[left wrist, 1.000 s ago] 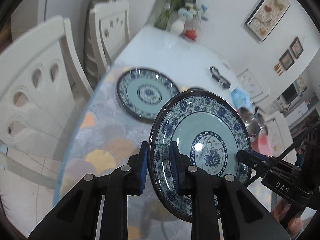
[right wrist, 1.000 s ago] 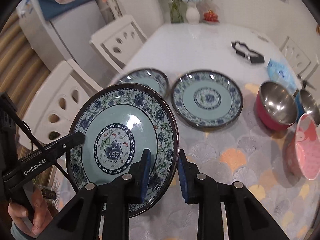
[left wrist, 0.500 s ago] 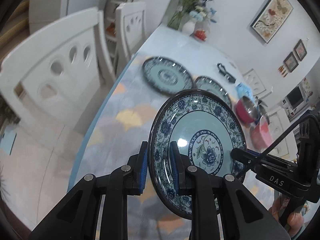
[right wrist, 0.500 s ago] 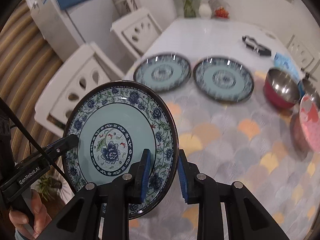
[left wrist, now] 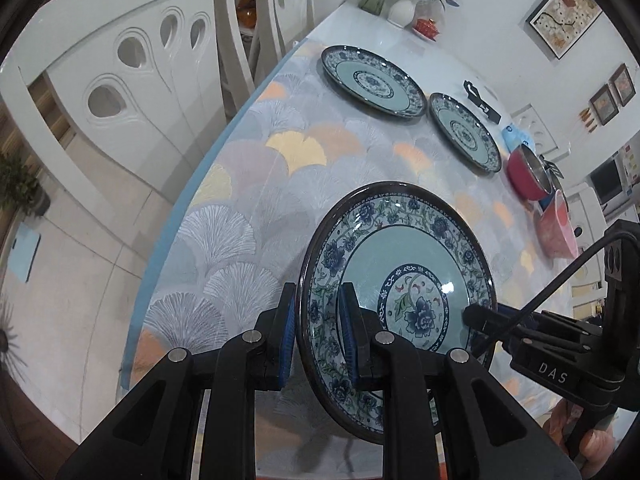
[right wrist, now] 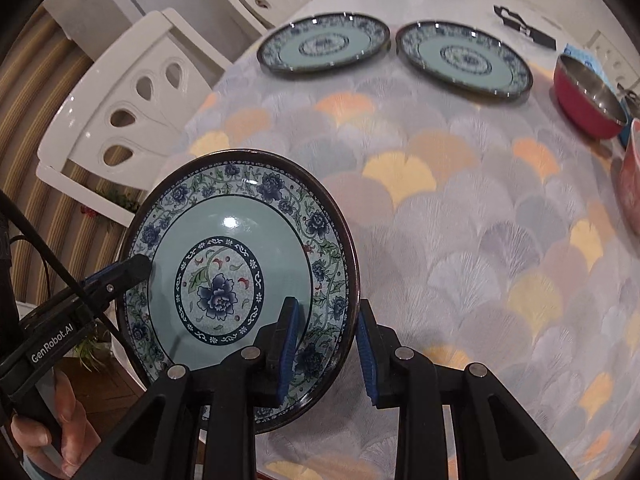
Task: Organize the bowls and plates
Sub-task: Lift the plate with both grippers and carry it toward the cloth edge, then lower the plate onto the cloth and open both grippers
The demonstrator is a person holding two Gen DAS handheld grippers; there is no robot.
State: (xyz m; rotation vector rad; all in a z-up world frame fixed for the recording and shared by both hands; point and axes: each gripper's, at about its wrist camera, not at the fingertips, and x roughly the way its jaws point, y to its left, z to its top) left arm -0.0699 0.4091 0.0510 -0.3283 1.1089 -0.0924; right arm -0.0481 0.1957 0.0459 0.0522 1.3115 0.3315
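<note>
A blue floral plate (left wrist: 400, 264) (right wrist: 232, 240) hangs tilted just above the near end of the patterned table (left wrist: 280, 200) (right wrist: 460, 240). My left gripper (left wrist: 318, 304) is shut on its left rim, one blue pad on each face. My right gripper (right wrist: 326, 316) is shut on the opposite rim; its tip shows in the left wrist view over the plate's right side. Two matching plates (right wrist: 324, 42) (right wrist: 464, 58) lie flat side by side farther back, also seen as plates (left wrist: 372, 80) (left wrist: 466, 136). A red steel bowl (right wrist: 588, 96) (left wrist: 528, 176) and a pink bowl (left wrist: 556, 228) (right wrist: 632, 184) sit to the right.
White chairs (left wrist: 132, 80) (right wrist: 132, 92) stand along the table's left edge. A black object (right wrist: 524, 28) and a blue packet (left wrist: 516, 136) lie behind the plates. A vase of flowers (left wrist: 402, 10) stands at the far end. A person's hand (right wrist: 52, 432) holds the left gripper.
Both grippers have carried the plate down and back toward the table's near end. The two flat plates and the bowls now lie farther ahead.
</note>
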